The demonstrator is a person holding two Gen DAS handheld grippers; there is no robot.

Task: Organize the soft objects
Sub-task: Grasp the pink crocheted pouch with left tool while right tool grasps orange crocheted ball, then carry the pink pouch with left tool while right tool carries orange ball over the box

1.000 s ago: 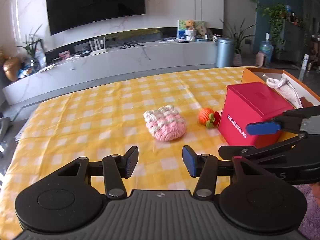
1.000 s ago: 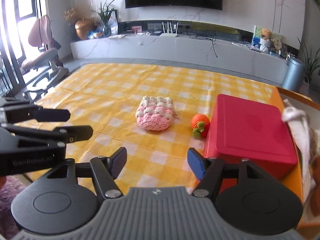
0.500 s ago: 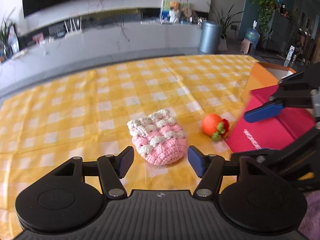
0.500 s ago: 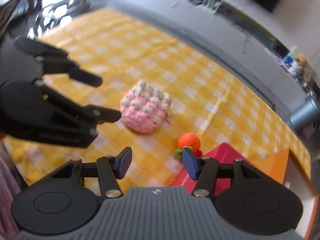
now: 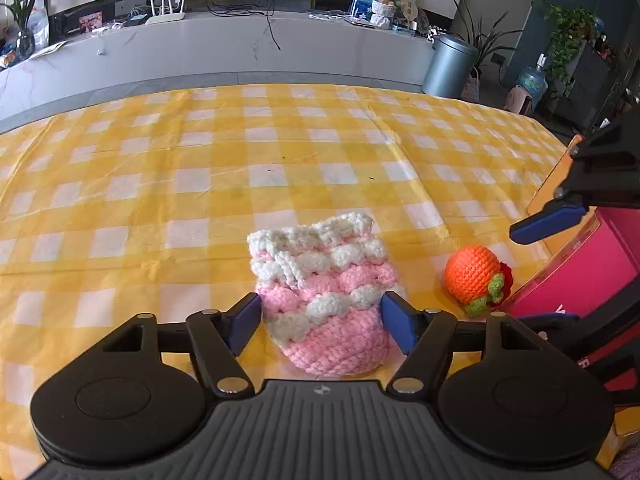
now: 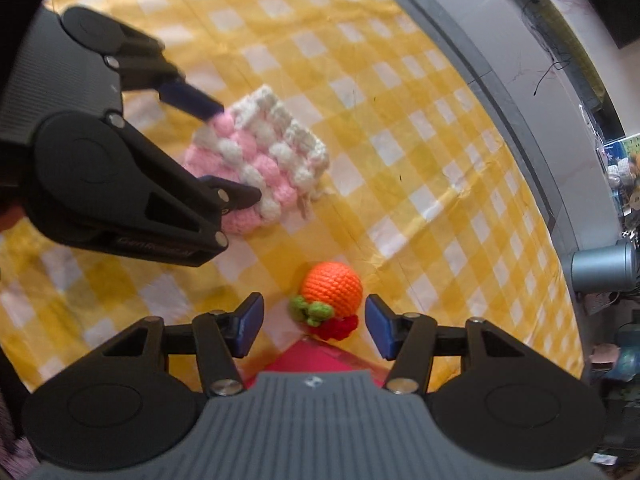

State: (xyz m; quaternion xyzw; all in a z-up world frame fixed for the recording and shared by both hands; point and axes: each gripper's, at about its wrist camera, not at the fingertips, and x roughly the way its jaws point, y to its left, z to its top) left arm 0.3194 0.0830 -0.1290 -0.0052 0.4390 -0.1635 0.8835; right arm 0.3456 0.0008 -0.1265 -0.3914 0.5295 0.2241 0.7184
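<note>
The tablecloth (image 5: 200, 184) is a yellow-and-white check that runs to every edge of the table. On it lies a crocheted pouch (image 5: 324, 296) in pink with rows of white bobbles and a white rim, and beside it a crocheted ball (image 6: 332, 286) in bright orange with green leaves and a red frill, next to a pink-red box (image 5: 580, 280) at the table's right edge. Both grippers are black with blue pads (image 6: 376, 326) and a ribbed grey body, the left gripper (image 5: 320, 322) as the right gripper (image 6: 314, 326).
</note>
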